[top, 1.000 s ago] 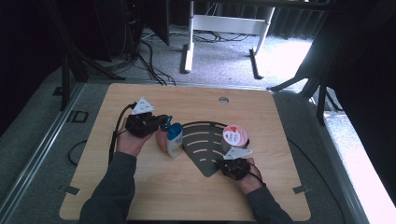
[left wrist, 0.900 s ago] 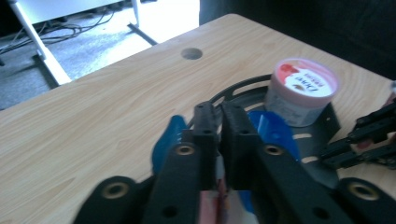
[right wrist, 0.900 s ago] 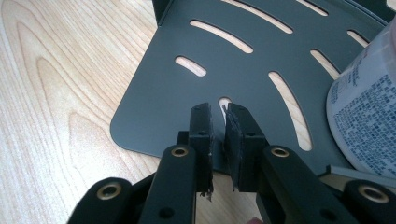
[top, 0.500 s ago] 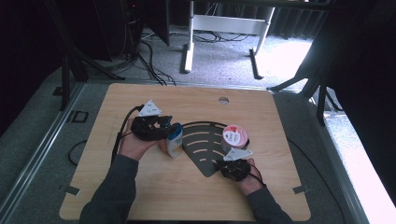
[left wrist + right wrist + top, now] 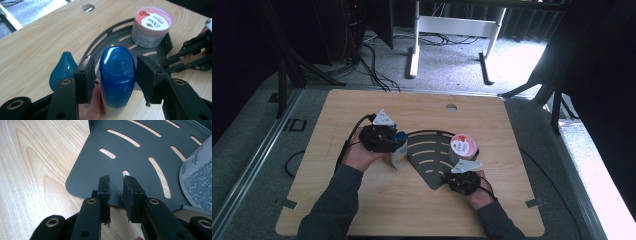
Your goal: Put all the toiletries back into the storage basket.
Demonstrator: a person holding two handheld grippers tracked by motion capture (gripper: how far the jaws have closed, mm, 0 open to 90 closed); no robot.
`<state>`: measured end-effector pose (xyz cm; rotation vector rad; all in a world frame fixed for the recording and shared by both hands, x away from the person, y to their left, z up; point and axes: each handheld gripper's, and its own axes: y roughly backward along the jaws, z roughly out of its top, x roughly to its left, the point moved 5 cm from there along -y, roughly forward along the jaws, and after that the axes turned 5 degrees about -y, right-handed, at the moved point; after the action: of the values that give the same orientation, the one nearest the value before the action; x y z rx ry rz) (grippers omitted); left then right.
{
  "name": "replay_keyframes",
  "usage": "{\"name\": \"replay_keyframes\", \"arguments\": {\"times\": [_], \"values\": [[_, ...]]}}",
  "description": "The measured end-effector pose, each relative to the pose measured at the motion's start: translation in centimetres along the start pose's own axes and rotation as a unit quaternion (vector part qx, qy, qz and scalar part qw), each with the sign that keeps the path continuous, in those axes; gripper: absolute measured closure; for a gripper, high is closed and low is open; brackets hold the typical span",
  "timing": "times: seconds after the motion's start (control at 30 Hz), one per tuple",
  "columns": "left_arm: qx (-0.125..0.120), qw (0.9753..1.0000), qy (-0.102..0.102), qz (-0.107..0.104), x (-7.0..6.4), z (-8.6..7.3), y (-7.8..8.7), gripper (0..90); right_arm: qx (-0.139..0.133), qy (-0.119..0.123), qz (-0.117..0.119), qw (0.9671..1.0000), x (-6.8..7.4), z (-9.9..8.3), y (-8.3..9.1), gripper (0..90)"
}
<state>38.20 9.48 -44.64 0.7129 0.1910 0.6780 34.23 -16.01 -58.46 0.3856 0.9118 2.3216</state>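
Observation:
A white bottle with a blue cap (image 5: pixel 117 75) stands upright at the left edge of a dark slotted fan-shaped tray (image 5: pixel 110 32). My left gripper (image 5: pixel 116 71) is open, one jaw on each side of the cap, the right jaw almost touching it. From above, the left gripper (image 5: pixel 393 142) sits against the bottle (image 5: pixel 400 155). A pink-lidded tub (image 5: pixel 462 146) stands on the tray's (image 5: pixel 427 150) right side. My right gripper (image 5: pixel 452 175) rests at the tray's near corner. Its jaws (image 5: pixel 116 187) stand a narrow gap apart over the tray's (image 5: pixel 140 160) edge, with nothing between them.
A blue teardrop-shaped piece (image 5: pixel 62 68) lies on the wooden table (image 5: pixel 362 200) left of the bottle. The tub (image 5: pixel 197 180) is close on the right of my right gripper. A round hole (image 5: pixel 451 107) sits near the table's far edge. Cables trail from both grippers.
My left gripper has moved right, up to the bottle, and its jaws now flank the cap. The right gripper has stayed at the tray's corner.

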Motion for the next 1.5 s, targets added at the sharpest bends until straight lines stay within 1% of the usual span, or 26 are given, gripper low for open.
{"name": "replay_keyframes", "arguments": {"times": [0.17,0.37,0.63,0.9,0.97,1.13,1.23,1.37,1.5], "values": [[0.02,0.9998,-0.006,-0.001,-0.1,0.0,-0.5,51.0,0.003,0.002,0.001,1.0,0.1,-0.1,0.0,75.8],[0.045,0.9989,-0.015,-0.002,-0.3,0.0,-1.0,51.9,0.006,0.003,0.001,1.0,0.1,-0.2,0.0,75.5],[0.068,0.9974,-0.022,0.002,-0.3,0.0,-1.5,52.8,0.006,0.006,0.002,1.0,0.2,-0.2,0.0,75.6],[0.083,0.9961,-0.03,0.004,-0.4,0.1,-1.8,52.8,0.007,0.007,0.003,1.0,0.3,-0.2,0.0,75.7],[0.091,0.9952,-0.036,0.007,-0.4,0.2,-1.9,52.6,0.007,0.007,0.004,1.0,0.3,-0.1,0.0,75.7],[0.105,0.9935,-0.043,0.009,-0.4,0.4,-2.1,52.4,0.006,0.006,0.004,1.0,0.3,-0.1,0.0,75.6],[0.11,0.993,-0.043,0.008,-0.4,0.4,-2.2,51.7,0.006,0.006,0.004,1.0,0.3,-0.1,0.0,75.6],[0.127,0.9908,-0.046,0.008,-0.5,0.0,-2.9,51.0,0.006,0.006,0.005,1.0,0.3,-0.1,0.0,75.6],[0.133,0.99,-0.047,0.003,-0.7,-0.2,-3.2,51.9,0.006,0.006,0.005,1.0,0.3,-0.2,0.0,75.6]]}}
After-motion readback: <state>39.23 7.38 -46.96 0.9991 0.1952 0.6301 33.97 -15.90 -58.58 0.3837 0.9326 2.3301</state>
